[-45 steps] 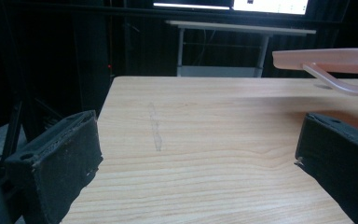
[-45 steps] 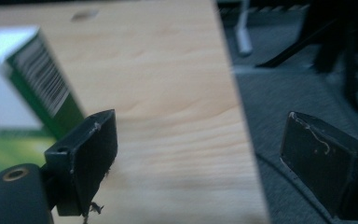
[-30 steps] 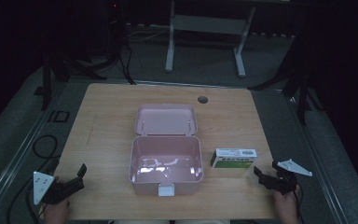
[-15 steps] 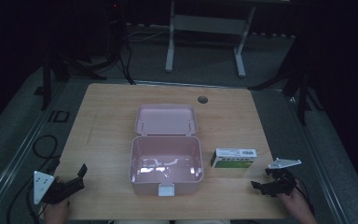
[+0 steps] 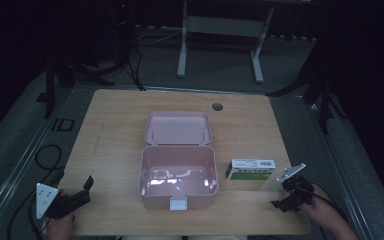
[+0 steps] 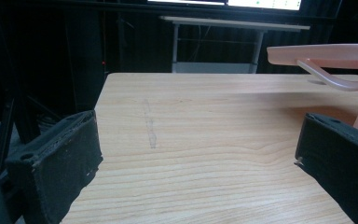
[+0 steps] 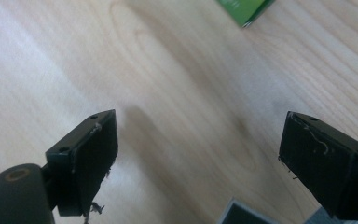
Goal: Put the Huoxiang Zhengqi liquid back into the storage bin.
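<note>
Pink box sits lid-open mid-worktop, empty; green carton lies just right of it, ungrabbed. Your right tongs hover wide near the right front corner, left tongs wide at the left front corner. Nothing packed yet.

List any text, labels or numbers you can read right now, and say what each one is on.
No text can be read anywhere.
Green and white carton: dark printing along its white top face, too small and blurred to read.
Corner of the carton in the right gripper view: plain green, no lettering legible.
Pink lidded box, open: no print visible.
Wooden table: only a faint smudge, no writing.
</note>
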Motion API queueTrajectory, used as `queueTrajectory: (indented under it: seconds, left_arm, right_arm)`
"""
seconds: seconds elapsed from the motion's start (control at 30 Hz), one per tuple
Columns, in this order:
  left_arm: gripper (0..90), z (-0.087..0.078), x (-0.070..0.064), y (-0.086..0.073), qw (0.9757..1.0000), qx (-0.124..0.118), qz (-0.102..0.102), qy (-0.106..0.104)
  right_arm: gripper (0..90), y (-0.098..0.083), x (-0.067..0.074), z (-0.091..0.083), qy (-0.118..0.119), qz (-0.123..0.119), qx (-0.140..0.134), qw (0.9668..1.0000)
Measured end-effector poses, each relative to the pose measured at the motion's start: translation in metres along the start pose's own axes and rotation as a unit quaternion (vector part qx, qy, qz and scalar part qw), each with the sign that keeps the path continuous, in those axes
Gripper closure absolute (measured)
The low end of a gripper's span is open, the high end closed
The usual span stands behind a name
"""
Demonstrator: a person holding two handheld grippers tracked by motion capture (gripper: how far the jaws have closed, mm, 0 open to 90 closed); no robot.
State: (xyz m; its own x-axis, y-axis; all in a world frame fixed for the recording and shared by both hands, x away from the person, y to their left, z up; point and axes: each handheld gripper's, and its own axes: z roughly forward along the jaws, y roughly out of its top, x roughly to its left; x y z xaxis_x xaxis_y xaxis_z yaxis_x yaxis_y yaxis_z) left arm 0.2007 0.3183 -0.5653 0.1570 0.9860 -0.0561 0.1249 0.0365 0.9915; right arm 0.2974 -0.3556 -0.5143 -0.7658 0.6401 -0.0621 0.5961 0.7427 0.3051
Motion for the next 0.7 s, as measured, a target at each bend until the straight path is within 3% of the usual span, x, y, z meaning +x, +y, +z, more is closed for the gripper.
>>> queueTrajectory:
  seconds: [0.03,0.23,0.27,0.3,0.37,0.43,0.57,0.7]
  left_arm:
    - [0.3,0.0,0.0,0.0,1.0,0.0,0.0,0.0]
    - [0.3,0.0,0.0,0.0,1.0,0.0,0.0,0.0]
    - [0.3,0.0,0.0,0.0,1.0,0.0,0.0,0.0]
    - [0.4,0.0,0.0,0.0,1.0,0.0,0.0,0.0]
    - [0.3,0.0,0.0,0.0,1.0,0.0,0.0,0.0]
    - [0.4,0.0,0.0,0.0,1.0,0.0,0.0,-0.001]
    - [0.3,0.0,0.0,0.0,1.0,0.0,0.0,-0.001]
    - [0.3,0.0,0.0,0.0,1.0,0.001,0.0,-0.002]
  right_arm:
    - [11.2,0.0,0.0,0.0,0.0,0.0,0.0,1.0]
    - [11.2,0.01,0.004,-0.005,0.013,-0.035,0.077,0.9963]
    - [11.2,0.01,0.004,-0.005,0.013,-0.035,0.077,0.9963]
    - [11.4,0.013,0.005,-0.006,0.02,-0.046,0.108,0.9929]
    - [12.0,0.014,0.006,-0.006,0.022,-0.05,0.117,0.9916]
    - [13.0,0.017,0.006,-0.008,0.022,-0.054,0.148,0.9873]
    - [13.0,0.02,0.007,-0.012,0.023,-0.052,0.147,0.9874]
    - [13.2,0.028,0.004,-0.023,0.033,-0.061,0.127,0.9895]
